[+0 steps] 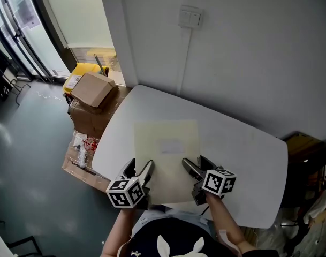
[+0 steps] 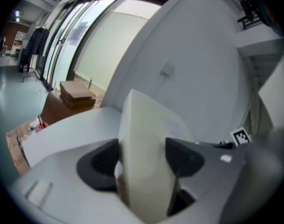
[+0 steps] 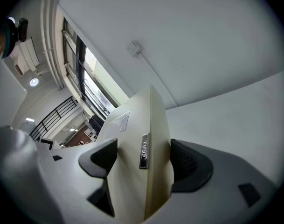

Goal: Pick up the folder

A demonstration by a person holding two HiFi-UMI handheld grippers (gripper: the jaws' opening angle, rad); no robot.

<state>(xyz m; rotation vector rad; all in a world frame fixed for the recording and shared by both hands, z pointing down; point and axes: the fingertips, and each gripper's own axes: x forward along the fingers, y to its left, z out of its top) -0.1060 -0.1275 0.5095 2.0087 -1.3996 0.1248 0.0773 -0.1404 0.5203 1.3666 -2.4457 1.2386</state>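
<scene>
A pale cream folder (image 1: 168, 154) lies flat over the white table (image 1: 248, 154), with a faint label at its middle. My left gripper (image 1: 143, 174) is shut on its near left edge, and my right gripper (image 1: 194, 170) is shut on its near right edge. In the left gripper view the folder (image 2: 144, 153) fills the gap between the dark pads (image 2: 102, 160). In the right gripper view the folder (image 3: 142, 143) stands edge-on between the pads (image 3: 188, 162), a small metal badge on its spine.
Cardboard boxes (image 1: 90, 92) and a yellow bin (image 1: 80, 75) stand on the grey floor left of the table. A white wall with a switch plate (image 1: 189, 17) and a cable runs behind. Dark furniture (image 1: 307, 165) sits at the right.
</scene>
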